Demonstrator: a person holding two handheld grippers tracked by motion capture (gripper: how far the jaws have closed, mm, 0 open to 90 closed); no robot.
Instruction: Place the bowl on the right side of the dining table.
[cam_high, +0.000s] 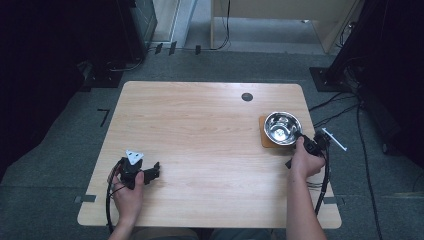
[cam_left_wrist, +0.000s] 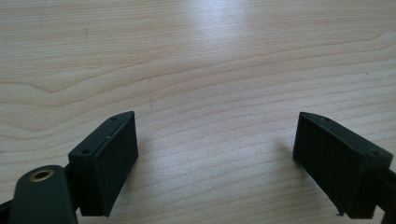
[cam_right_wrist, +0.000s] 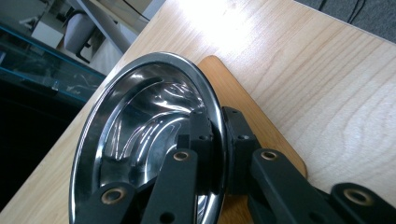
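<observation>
I am holding the steel bowl (cam_high: 282, 128) by its near rim with the right gripper (cam_high: 303, 140); in the right gripper view the two jaws are pinching the bowl's wall (cam_right_wrist: 140, 140), one inside and one outside, so the claw is clamped on the bowl. The bowl is sitting at the centre right of the high view, over a brown wooden coaster (cam_high: 267, 140), and whether its base is resting fully on the coaster or tilting above it I cannot tell. I am judging the placing of the bowl on the coaster as nearly complete: releasing the rim and withdrawing are what is remaining. The left gripper (cam_high: 150, 172) is waiting at the lower left of the high view over the bare wooden table (cam_high: 200, 130), its jaws standing wide apart with nothing between them. Count: one bowl, one coaster, two grippers, one table.
</observation>
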